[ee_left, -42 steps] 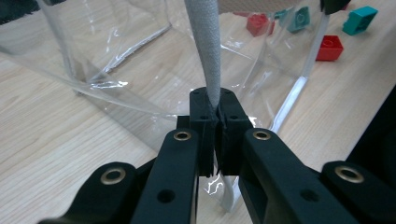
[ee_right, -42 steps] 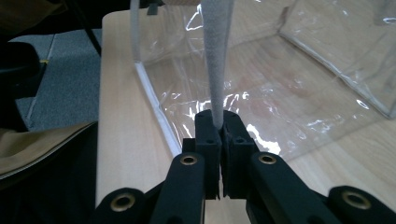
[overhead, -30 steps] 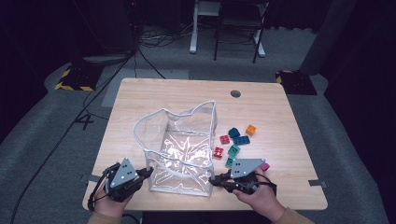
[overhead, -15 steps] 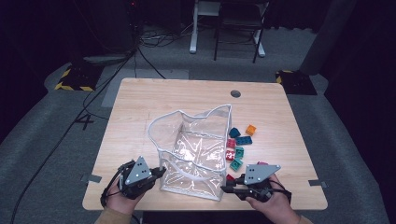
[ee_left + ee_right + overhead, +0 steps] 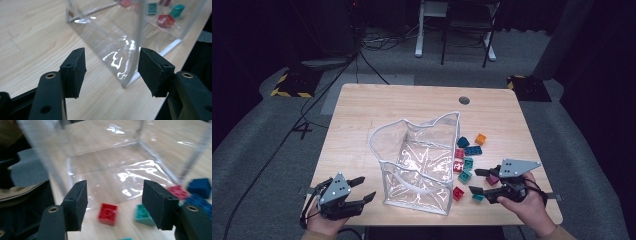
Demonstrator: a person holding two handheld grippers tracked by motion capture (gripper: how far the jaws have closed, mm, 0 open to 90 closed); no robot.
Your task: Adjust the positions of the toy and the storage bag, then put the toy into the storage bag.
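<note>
Both my grippers just opened, nothing btwn jaws: left gripper [image 5: 362, 189] and right gripper [image 5: 478, 181] released the clear bag [image 5: 419, 162]. Bag stands open-topped btwn them, ready for the blocks [image 5: 467, 163] by my right.

My matt black fingers [image 5: 75, 72] face a glossy clear plastic bag [image 5: 419, 165] on the pale, smooth wood-grain worktop [image 5: 362, 115]; bricks [image 5: 467, 162] look hard plastic.

— Any writing to read here?
— One mark: a dark "4" on the grey carpeted floor [image 5: 305, 131], left of the light wooden table [image 5: 377, 107]. Nothing else is legible.
</note>
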